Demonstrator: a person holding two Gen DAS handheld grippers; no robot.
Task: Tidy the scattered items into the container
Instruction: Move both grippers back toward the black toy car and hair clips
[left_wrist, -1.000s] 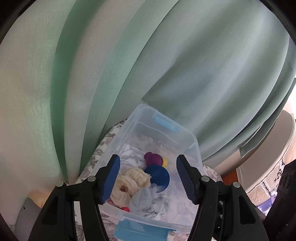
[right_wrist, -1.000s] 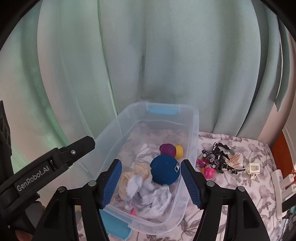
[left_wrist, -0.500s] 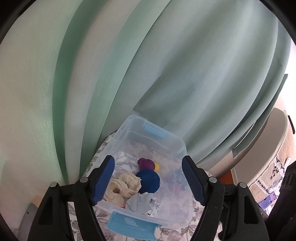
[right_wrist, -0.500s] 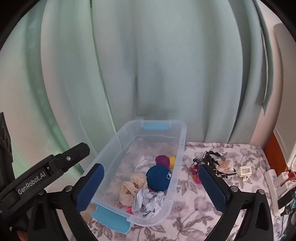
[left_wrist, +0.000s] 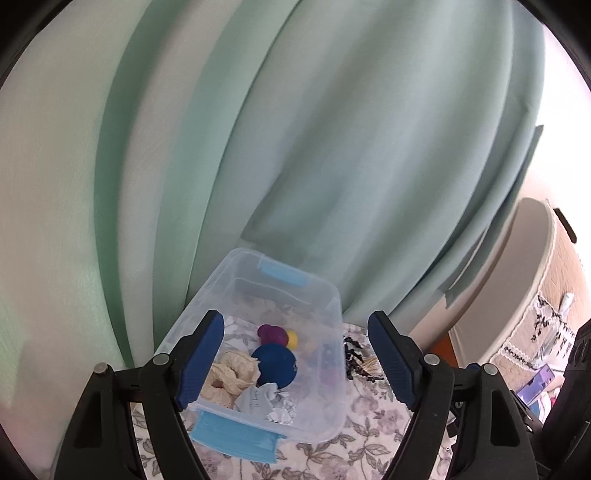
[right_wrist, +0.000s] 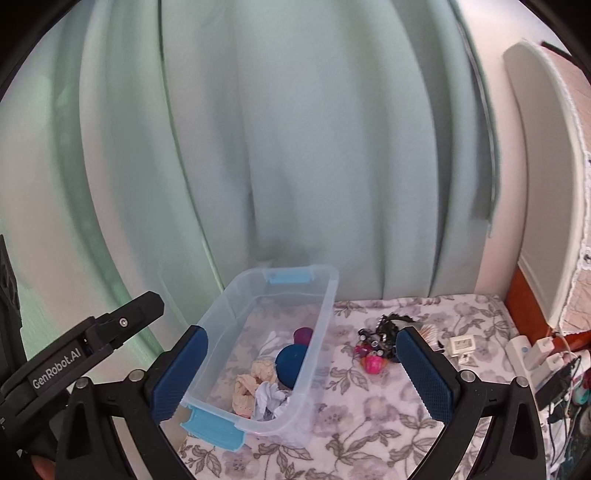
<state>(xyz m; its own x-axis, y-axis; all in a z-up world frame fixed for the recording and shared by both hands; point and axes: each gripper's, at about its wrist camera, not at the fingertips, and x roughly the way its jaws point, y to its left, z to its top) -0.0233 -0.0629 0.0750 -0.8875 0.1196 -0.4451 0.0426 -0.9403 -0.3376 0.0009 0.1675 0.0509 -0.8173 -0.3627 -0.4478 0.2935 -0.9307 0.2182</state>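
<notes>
Both grippers hang empty — the left gripper (left_wrist: 295, 360) with jaws opening, the right gripper (right_wrist: 303, 373) spread wide — the clear container (right_wrist: 325, 310) beyond the jaws, a pink toy (right_wrist: 373, 364) just inside the right-hand finger.

Both my tongs backed off the bin

My left gripper (left_wrist: 295, 360) and right gripper (right_wrist: 301, 373) have lifted up and away from the clear container (right_wrist: 325, 306), which now looks smaller; right jaws have spread fully wide, left jaws are opening, nothing between either.

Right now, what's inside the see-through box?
Inside the clear bin: a blue ball, purple toy, cream cloth, crumpled paper. Anything beneath them is hidden.
</notes>
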